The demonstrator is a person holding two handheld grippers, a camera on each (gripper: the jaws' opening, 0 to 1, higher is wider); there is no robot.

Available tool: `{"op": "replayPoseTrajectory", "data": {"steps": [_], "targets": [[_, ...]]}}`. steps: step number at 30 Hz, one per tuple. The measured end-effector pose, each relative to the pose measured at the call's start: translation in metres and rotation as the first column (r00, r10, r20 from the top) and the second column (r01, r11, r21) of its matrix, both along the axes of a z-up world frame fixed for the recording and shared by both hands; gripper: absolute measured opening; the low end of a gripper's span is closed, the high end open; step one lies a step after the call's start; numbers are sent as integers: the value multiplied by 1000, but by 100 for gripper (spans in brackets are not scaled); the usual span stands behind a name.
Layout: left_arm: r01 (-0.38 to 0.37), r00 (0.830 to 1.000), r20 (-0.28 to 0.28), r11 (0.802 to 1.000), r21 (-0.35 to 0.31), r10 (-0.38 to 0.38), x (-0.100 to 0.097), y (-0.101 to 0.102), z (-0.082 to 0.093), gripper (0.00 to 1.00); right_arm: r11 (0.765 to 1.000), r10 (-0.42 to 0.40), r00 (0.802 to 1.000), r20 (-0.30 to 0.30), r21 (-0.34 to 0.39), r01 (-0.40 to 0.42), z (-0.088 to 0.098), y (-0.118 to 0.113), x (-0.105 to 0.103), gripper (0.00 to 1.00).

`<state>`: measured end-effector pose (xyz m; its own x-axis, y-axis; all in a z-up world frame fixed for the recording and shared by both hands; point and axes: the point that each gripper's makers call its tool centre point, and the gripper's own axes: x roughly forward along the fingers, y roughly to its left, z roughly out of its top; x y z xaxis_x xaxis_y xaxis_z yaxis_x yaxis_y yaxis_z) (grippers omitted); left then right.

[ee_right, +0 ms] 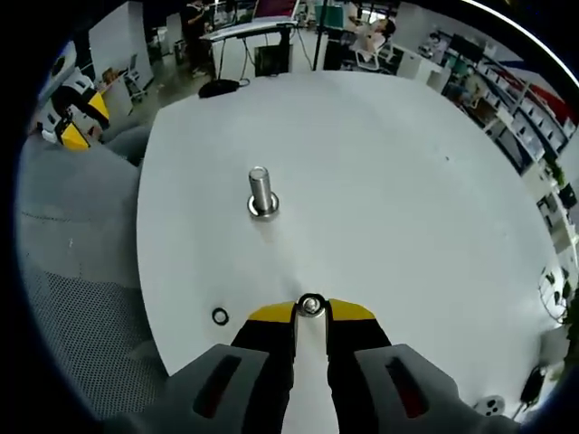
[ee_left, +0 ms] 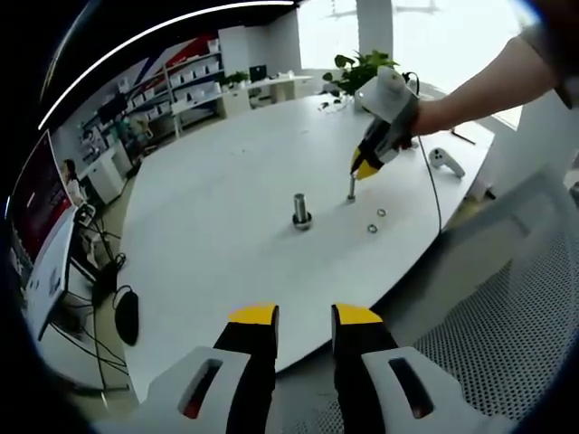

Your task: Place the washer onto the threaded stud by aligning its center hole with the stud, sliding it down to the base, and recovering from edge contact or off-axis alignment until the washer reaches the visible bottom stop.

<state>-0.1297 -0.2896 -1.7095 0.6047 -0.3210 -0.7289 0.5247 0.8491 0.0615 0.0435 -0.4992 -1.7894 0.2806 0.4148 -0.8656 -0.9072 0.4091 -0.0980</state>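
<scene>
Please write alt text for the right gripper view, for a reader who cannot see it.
The right gripper has its yellow-tipped jaws closed around the top of a small metal stud standing on a white table. Further along the table stands a larger threaded stud with a washer at its base, and one loose washer lies near the table edge.

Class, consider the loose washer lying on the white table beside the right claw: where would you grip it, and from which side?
Grip the washer by its outer rim, tips on opposite edges, coming straight down from above. It lies flat on the table, so probably only its thin edge offers purchase.
</scene>
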Motion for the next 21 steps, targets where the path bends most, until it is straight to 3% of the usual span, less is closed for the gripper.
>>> {"op": "replayPoseTrajectory", "data": {"steps": [9,21], "targets": [[-3,1000,6,1000,-8,3,1,0,1,21,1000,25,1000,-3,-15,-25,-3,4,0,14],[-3,1000,9,1000,-13,3,1,-1,2,21,996,47,999,-20,-72,-48,-23,3,9,14]]}}
